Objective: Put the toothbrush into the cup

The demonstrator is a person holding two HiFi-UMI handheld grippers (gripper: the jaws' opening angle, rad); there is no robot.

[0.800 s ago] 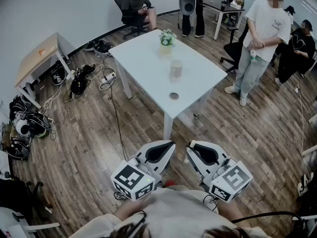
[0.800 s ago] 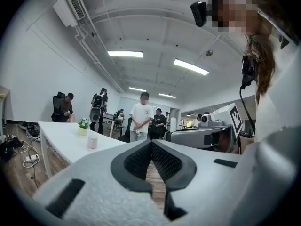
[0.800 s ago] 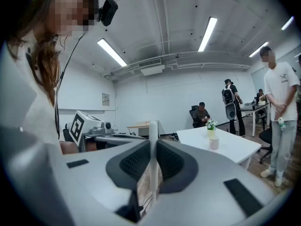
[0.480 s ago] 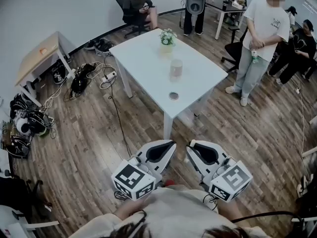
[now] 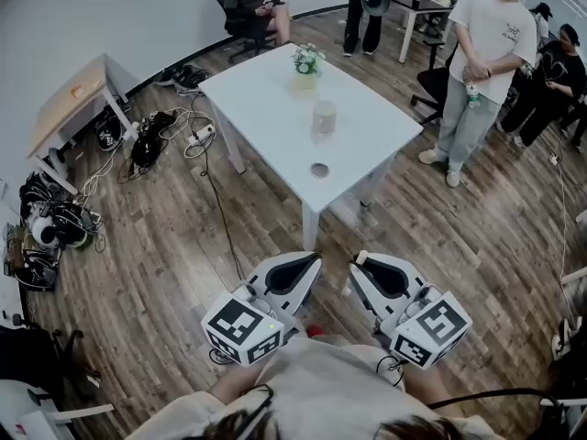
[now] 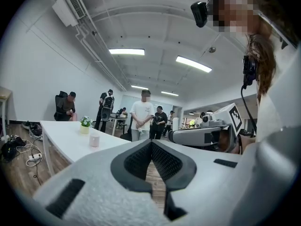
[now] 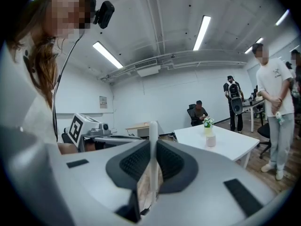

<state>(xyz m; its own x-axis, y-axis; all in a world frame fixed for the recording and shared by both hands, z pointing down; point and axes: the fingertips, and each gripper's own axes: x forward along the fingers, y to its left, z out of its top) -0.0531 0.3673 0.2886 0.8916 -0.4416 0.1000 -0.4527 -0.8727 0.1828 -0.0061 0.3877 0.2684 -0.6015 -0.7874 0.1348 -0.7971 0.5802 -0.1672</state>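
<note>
Right gripper view shows the right claw (image 7: 153,147) pinching a white toothbrush (image 7: 153,133) that sticks up between its jaws. The left claw (image 6: 151,146) is pressed together with nothing in it. The cup (image 5: 324,117) stands on the white table (image 5: 266,108), well ahead of both claws.

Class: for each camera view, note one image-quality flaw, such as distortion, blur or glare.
Head view: fisheye bends the floorboards; left gripper view: black corners, and the ceiling lights are blown out white; right gripper view: the close toothbrush looks soft.
</note>
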